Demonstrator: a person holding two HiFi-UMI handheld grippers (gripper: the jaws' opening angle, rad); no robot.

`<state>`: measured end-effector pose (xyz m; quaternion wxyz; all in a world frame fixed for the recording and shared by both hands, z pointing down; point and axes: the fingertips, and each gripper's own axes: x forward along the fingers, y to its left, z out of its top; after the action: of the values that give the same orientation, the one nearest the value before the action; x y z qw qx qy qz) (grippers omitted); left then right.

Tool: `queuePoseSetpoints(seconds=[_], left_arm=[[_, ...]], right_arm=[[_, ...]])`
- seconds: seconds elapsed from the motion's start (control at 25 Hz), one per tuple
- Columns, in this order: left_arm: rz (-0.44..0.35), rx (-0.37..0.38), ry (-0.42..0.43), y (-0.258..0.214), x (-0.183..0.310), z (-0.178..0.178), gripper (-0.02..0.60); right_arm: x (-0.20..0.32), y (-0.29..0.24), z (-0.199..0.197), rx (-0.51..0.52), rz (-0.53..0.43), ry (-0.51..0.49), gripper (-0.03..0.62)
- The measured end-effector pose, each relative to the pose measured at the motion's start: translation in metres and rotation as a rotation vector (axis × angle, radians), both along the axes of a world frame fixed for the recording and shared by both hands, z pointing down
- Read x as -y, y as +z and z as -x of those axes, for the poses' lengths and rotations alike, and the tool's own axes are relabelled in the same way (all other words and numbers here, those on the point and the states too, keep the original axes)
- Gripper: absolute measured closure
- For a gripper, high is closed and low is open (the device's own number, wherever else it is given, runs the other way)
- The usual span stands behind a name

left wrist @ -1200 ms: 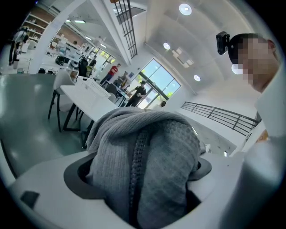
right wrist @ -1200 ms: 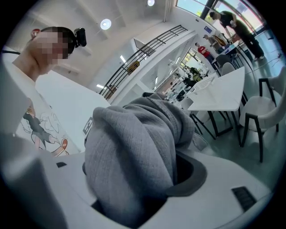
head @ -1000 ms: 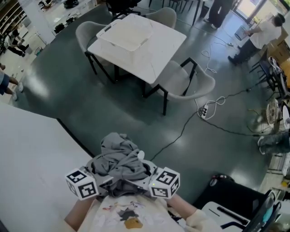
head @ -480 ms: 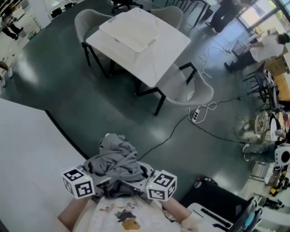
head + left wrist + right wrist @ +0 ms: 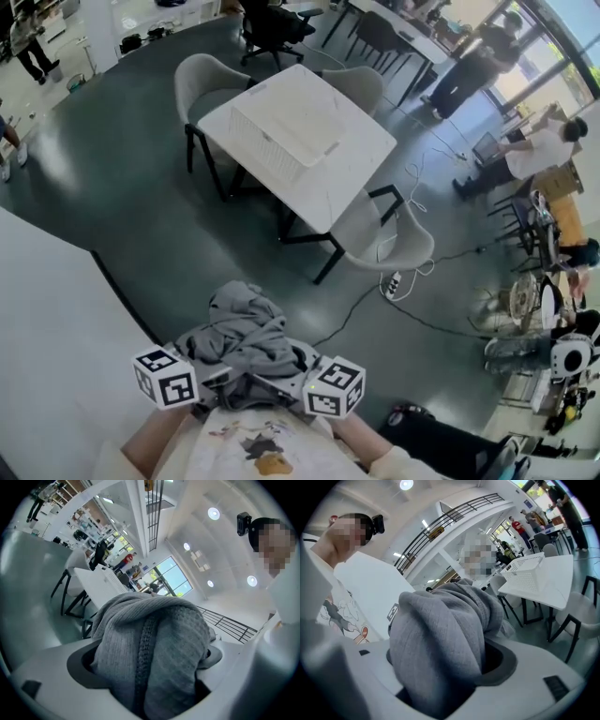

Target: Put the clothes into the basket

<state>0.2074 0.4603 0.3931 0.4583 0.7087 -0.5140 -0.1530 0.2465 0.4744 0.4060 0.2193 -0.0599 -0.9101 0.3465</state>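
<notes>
A bunched grey knit garment (image 5: pixel 242 336) hangs in front of the person's chest, held from both sides. My left gripper (image 5: pixel 208 377) is shut on its left part, and the cloth (image 5: pixel 150 653) fills the jaws in the left gripper view. My right gripper (image 5: pixel 284 382) is closed on the right part, jaws wide around a thick wad of cloth (image 5: pixel 436 644). A white slatted basket (image 5: pixel 281 129) stands on a white table (image 5: pixel 361 161) across the floor ahead; the basket (image 5: pixel 528 571) also shows in the right gripper view.
Pale chairs (image 5: pixel 208 80) (image 5: pixel 394 234) stand around the table. A power strip with cables (image 5: pixel 392 281) lies on the dark floor beyond it. A white surface (image 5: pixel 47 319) runs along my left. People stand at the far right (image 5: pixel 539 150). A dark object (image 5: pixel 441 441) sits at the lower right.
The head view has lifted and swung, showing more of the room, and the table with the basket sits lower in the picture. Both grippers and the garment keep their place before the chest.
</notes>
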Motion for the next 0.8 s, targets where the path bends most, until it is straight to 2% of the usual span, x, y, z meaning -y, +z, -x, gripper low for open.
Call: queuePoseSetpoints(seconds=[0.44,0.8], left_arm=[[0.014,-0.019,-0.058,0.005,-0.020,0.065,0.072],[0.042,-0.011,-0.069,0.010,0.004,0.102,0.072]], right_arm=[[-0.018,0.003,0.064,-0.015,0.021,-0.043,0.284],[0.007,0.009,0.101,-0.006,0.051,-0.057,0.284]])
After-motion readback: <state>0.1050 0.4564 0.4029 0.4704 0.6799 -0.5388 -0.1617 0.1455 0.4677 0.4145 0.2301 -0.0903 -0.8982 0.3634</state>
